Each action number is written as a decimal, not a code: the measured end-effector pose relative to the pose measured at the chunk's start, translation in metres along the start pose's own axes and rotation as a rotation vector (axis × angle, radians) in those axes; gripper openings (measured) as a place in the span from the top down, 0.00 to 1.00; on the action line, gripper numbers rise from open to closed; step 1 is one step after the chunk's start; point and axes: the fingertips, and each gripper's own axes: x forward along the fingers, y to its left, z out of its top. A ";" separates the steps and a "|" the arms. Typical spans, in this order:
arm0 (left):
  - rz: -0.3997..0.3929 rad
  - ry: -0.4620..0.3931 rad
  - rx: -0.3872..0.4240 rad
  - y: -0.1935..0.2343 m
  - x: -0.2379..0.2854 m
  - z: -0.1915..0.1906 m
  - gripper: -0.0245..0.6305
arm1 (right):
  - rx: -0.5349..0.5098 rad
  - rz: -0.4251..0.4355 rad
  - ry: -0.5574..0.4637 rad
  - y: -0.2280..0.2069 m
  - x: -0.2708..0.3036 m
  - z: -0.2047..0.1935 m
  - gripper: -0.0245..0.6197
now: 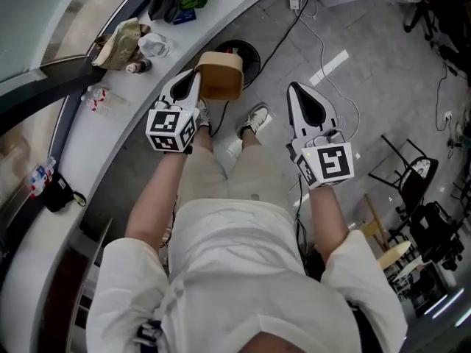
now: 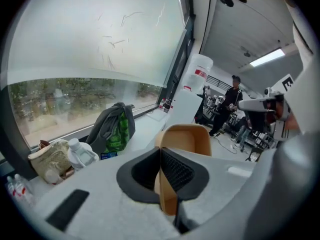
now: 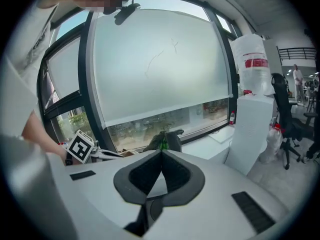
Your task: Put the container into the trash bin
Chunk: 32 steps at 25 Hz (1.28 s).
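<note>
Step in hand: carrying the container to the bin; drop not yet made. Left gripper (image 1: 196,74) has its jaws closed narrow on one wall of the tan container (image 1: 219,76). The left gripper view shows the pads pinching that wall edge-on, with the open tub (image 2: 187,139) standing beyond the tips (image 2: 161,153). In the head view the container hangs in the air beside the white counter (image 1: 121,116), overlapping the left part of the round black bin (image 1: 252,61) on the floor below. I cannot tell whether it is truly over the mouth or only lines up with it from above. Right gripper (image 1: 296,88) is off to the right, well apart from the container, jaws together on nothing, as the right gripper view confirms (image 3: 161,153). Judgement: task is well along, with the grip secure and the bin close. The next move calls for centring the container over the bin opening, lowering it clear of the counter edge, then parting the left jaws so it falls in. Risk: a one-wall grip may let the tub swing or catch the rim.
</note>
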 end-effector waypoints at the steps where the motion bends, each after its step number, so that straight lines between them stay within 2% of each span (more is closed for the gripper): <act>1: 0.006 0.013 -0.004 0.000 0.008 -0.008 0.93 | -0.001 0.011 0.010 -0.002 0.004 -0.010 0.96; 6: 0.016 0.095 0.022 0.003 0.046 -0.053 0.93 | 0.016 0.045 0.044 -0.001 0.015 -0.059 0.96; 12: 0.030 0.180 -0.018 0.018 0.092 -0.114 0.93 | 0.046 0.041 0.085 -0.012 0.033 -0.118 0.96; 18: 0.031 0.270 0.023 0.033 0.127 -0.165 0.93 | 0.068 0.070 0.096 -0.014 0.061 -0.163 0.96; 20: 0.033 0.302 0.049 0.036 0.139 -0.180 0.93 | 0.069 0.074 0.108 -0.017 0.069 -0.176 0.96; 24: 0.028 0.361 0.153 0.048 0.165 -0.195 0.93 | 0.028 0.094 0.152 -0.024 0.086 -0.191 0.96; 28: 0.031 0.387 0.186 0.053 0.187 -0.202 0.93 | 0.029 0.132 0.155 -0.028 0.091 -0.205 0.96; 32: 0.013 0.442 0.255 0.057 0.215 -0.223 0.93 | 0.026 0.142 0.176 -0.038 0.105 -0.222 0.96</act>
